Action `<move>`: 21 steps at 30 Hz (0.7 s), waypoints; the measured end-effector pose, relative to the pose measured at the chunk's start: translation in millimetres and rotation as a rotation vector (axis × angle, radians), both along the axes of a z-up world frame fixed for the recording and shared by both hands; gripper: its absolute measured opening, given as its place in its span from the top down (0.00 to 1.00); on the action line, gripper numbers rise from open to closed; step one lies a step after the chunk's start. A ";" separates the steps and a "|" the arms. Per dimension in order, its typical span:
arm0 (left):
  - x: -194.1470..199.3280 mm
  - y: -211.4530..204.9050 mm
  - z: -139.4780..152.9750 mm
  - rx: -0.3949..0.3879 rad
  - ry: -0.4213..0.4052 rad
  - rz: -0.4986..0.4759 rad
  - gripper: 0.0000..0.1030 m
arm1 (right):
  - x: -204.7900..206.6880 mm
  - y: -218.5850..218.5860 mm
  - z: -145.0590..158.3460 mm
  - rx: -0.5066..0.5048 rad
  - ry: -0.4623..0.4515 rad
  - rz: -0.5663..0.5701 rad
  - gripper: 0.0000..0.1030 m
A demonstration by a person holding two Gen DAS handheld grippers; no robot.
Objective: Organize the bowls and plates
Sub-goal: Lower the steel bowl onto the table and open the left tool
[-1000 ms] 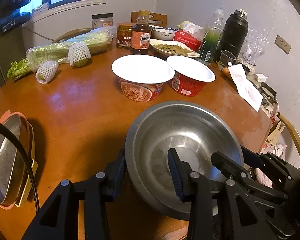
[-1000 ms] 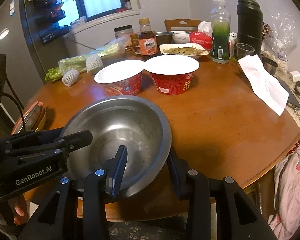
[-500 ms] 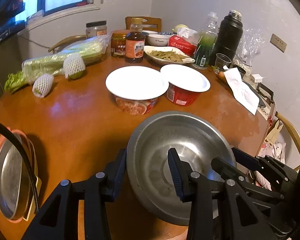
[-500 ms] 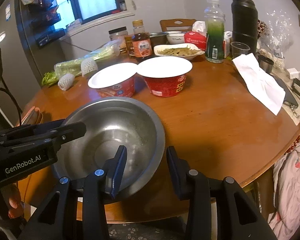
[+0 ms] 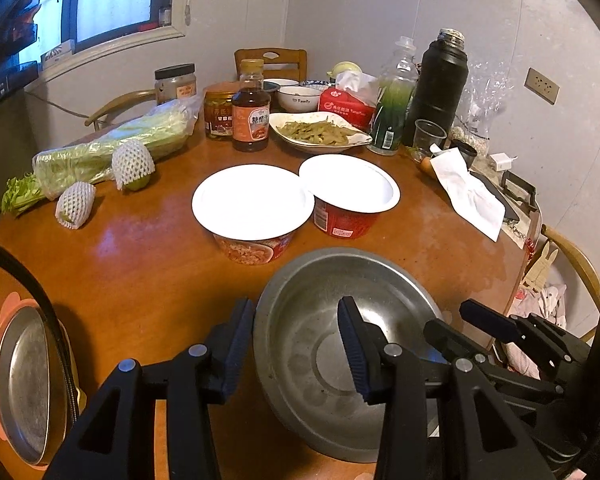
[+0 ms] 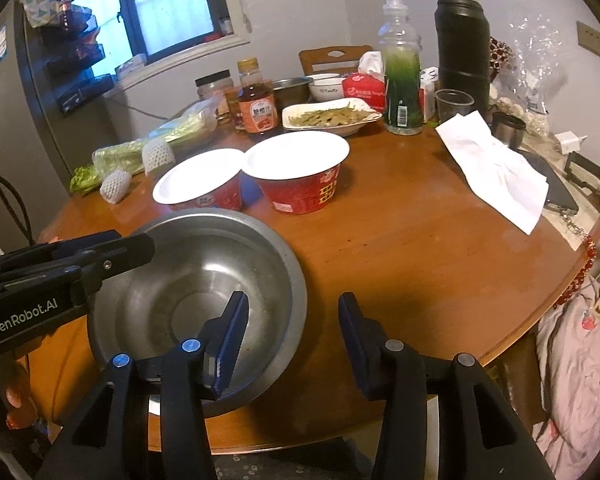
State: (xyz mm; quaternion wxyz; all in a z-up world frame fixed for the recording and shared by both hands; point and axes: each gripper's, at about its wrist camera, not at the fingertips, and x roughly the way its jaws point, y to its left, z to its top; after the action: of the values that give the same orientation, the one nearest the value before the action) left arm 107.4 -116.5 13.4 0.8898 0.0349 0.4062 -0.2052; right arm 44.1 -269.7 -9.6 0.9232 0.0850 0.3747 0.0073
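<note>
One round wooden table [image 6: 400,240] carries everything, crowded along its far side and bare on the right toward its near edge. A steel bowl [image 5: 340,352] sits at the near rim, partly overhanging it. Both grippers straddle that bowl's wall with jaws spread, not pinching: the left gripper [image 5: 296,344] has one finger outside and one inside on the bowl's left, the right gripper [image 6: 292,336] likewise on its right. Just behind the bowl stand two lidded noodle cups [image 5: 254,210] side by side, blocking the way forward. Farther back are bagged greens [image 5: 112,148], a black thermos [image 6: 462,40], a green bottle [image 6: 400,80], a dish of beans [image 5: 318,134] and a sauce bottle [image 5: 251,110]. A white napkin [image 6: 496,168] lies right. Stacked plates [image 5: 24,380] sit off the left edge.
</note>
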 end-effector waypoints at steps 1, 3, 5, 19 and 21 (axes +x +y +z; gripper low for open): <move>-0.1 0.8 -0.8 -0.001 0.005 0.002 0.57 | 0.1 -0.3 0.2 -0.001 0.000 -0.001 0.53; -0.2 3.0 -2.6 -0.001 0.012 0.004 0.57 | 0.3 0.0 0.0 -0.001 0.001 -0.003 0.52; -0.4 5.0 -3.5 -0.002 0.013 0.008 0.57 | 0.7 0.9 -0.5 0.000 0.003 0.000 0.52; -6.6 7.0 3.1 0.001 -0.016 0.012 0.57 | -0.2 2.5 1.6 -0.018 -0.002 -0.001 0.52; -9.3 7.9 8.0 -0.004 -0.026 0.013 0.57 | -2.4 3.2 5.4 -0.023 -0.013 -0.004 0.52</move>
State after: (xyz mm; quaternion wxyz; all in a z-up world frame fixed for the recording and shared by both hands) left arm 98.1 -108.6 21.3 0.8963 0.0331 0.3945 -0.1997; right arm 41.7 -266.5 -4.2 0.9265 0.0750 0.3688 0.0018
